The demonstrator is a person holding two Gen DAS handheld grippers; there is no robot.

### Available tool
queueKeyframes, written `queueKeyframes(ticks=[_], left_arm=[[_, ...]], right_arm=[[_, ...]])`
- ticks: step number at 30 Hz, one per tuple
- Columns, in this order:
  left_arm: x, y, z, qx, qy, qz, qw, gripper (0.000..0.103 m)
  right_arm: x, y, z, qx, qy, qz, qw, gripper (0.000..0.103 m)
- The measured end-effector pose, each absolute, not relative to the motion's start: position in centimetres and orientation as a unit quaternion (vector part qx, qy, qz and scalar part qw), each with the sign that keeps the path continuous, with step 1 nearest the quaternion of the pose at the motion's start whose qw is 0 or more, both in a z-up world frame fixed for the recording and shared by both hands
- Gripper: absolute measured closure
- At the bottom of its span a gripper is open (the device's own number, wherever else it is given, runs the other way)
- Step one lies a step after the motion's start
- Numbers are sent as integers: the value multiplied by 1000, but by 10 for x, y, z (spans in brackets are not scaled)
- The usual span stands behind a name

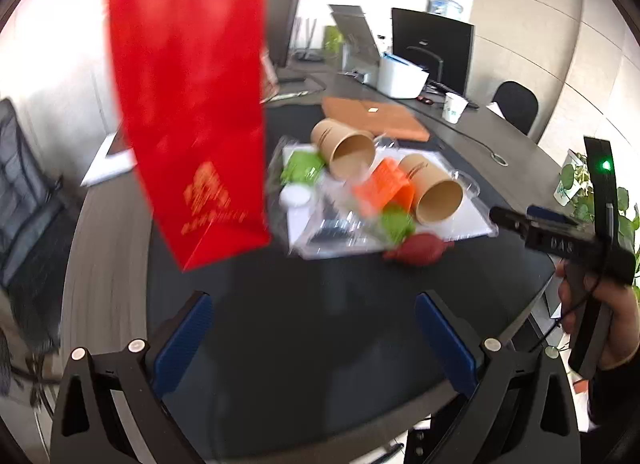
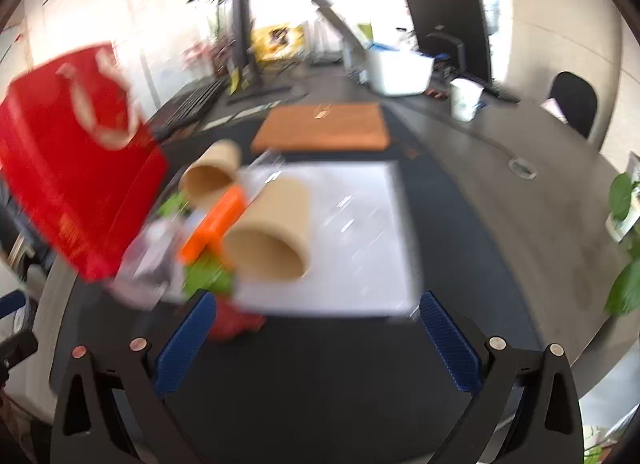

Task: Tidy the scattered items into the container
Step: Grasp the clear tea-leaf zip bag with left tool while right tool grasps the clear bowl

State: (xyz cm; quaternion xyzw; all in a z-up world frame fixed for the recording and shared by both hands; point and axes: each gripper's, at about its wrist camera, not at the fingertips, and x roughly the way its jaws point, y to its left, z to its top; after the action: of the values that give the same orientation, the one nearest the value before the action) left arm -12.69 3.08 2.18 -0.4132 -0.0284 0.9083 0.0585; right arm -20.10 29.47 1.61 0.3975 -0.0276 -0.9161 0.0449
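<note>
A tall red paper bag [image 1: 188,104] stands on the dark desk mat, left of the scattered items; in the right wrist view the red paper bag [image 2: 76,168] is at far left. Two brown paper cups [image 1: 348,148] [image 1: 436,192] lie on their sides on a white sheet with an orange piece [image 1: 384,188], green wrappers [image 1: 300,168], a white lid [image 1: 296,196] and clear plastic. A dark red item [image 1: 420,250] lies at the sheet's near edge. My left gripper [image 1: 314,332] is open above bare mat. My right gripper [image 2: 318,338] is open, near the red item [image 2: 232,322].
An orange-brown pad [image 1: 376,118] lies behind the items. Monitors [image 1: 432,48], a white box [image 1: 400,78] and a white cup [image 1: 454,106] stand further back. An office chair [image 1: 24,192] is at left, a plant [image 2: 628,248] at right. A hand [image 1: 600,320] holds the right gripper.
</note>
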Motion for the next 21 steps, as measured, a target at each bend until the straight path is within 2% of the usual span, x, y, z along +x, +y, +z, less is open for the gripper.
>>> queueKeyframes(ticks=[11, 21], left_arm=[[-198, 73, 1, -410, -18, 907, 90, 0], [-237, 96, -27, -418, 31, 905, 80, 0]], right_arm=[[-266, 330, 8, 377, -43, -925, 27, 0], [-291, 315, -20, 394, -3, -919, 21, 0]])
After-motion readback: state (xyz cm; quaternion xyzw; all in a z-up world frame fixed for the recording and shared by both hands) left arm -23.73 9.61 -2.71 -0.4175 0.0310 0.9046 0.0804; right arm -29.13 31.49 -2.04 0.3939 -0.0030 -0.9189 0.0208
